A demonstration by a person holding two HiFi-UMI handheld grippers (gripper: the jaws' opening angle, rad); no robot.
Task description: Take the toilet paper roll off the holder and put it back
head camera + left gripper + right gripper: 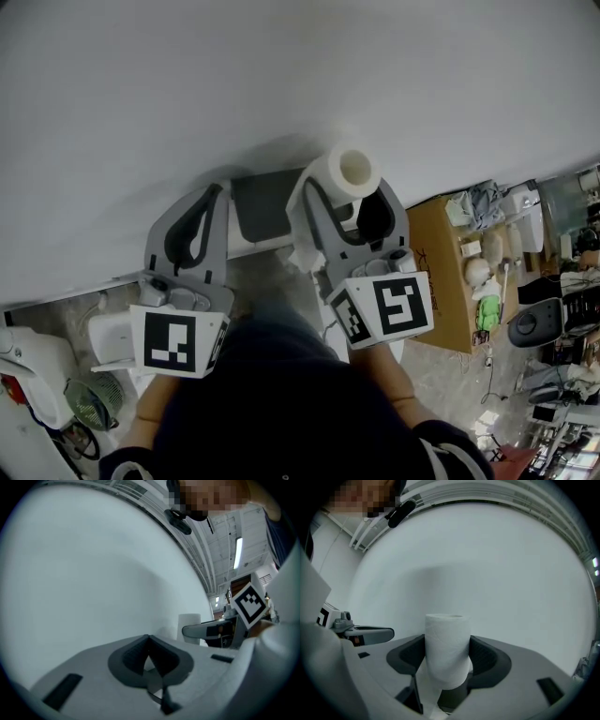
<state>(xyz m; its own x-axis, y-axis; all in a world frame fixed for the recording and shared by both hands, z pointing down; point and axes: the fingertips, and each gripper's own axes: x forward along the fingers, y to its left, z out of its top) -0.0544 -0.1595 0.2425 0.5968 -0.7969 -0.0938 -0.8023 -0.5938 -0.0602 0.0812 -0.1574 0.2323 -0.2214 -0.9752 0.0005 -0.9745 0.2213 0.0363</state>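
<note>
The white toilet paper roll (352, 170) stands upright between the jaws of my right gripper (349, 201), close to the white wall. In the right gripper view the roll (446, 648) fills the gap of the right gripper (447, 641), both dark pads press its sides, and a loose tail hangs below. My left gripper (221, 190) is beside it on the left, shut with nothing in it. In the left gripper view the left gripper's (149, 640) pads meet in a point, and the roll (189, 622) shows to the right. A dark grey panel (263, 205), possibly the holder, sits on the wall between the grippers.
A wooden table (442, 281) with several small objects stands on the right. A small green fan (92, 404) and white fixtures (111, 334) are at the lower left. The person's dark clothing (281, 403) fills the bottom middle. The white wall (281, 75) spans the top.
</note>
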